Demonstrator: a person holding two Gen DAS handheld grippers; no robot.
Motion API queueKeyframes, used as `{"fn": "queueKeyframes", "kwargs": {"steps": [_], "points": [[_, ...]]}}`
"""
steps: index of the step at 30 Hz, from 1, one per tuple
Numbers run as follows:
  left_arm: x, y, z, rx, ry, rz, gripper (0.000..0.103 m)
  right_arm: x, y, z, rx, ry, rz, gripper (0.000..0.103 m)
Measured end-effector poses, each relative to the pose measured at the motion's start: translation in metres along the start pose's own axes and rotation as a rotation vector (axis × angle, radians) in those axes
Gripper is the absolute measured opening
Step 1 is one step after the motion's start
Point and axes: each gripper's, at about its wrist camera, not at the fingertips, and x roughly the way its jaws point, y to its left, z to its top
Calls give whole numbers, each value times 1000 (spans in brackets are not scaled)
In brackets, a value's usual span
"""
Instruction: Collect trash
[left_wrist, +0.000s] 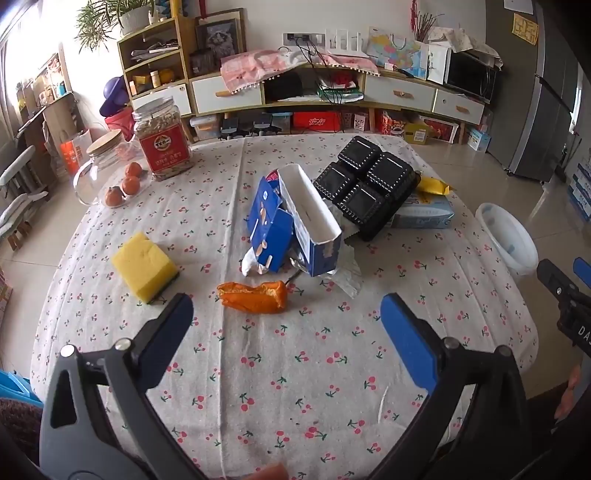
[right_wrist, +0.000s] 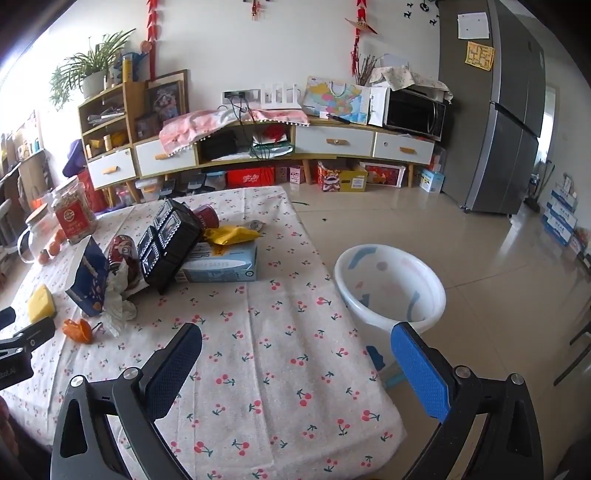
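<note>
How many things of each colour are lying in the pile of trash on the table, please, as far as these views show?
Blue: 2, the torn blue carton and the pale blue box
Black: 1, the black tray
Orange: 1, the orange wrapper
Yellow: 1, the yellow packet
Red: 2, the red cans
White: 1, the crumpled paper
Total: 8

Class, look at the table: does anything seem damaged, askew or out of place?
Yes. A torn-open blue carton stands crumpled mid-table with wrinkled paper beneath it. A black plastic tray leans tilted against a pale blue box. A squashed orange wrapper lies in front.
</note>
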Motion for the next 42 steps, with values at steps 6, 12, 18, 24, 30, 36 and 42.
{"fn": "queueKeyframes", "kwargs": {"steps": [6,12,18,24,30,36,42], "points": [[1,-1,0,-3,5,0,101,0,0,-2,2,4,-1,103],[-3,-1,-2,-5,5,-4,101,0,0,-2,1,5,-2,103],[-2,0,-2,-4,6,-5,101,0,0,-1,0,5,-1,103],[-6,-1,-3,-5,5,-6,101,0,0,-1,0,6,-1,103],[-2,0,-2,-4,6,-4,101,0,-1,-1,0,6,-1,103],[-2,-1,-3,-4,4,-7,101,0,-1,-1,-1,7,0,103],[-1,0,-2,-5,4,-5,101,0,-1,-2,0,6,-1,103]]}}
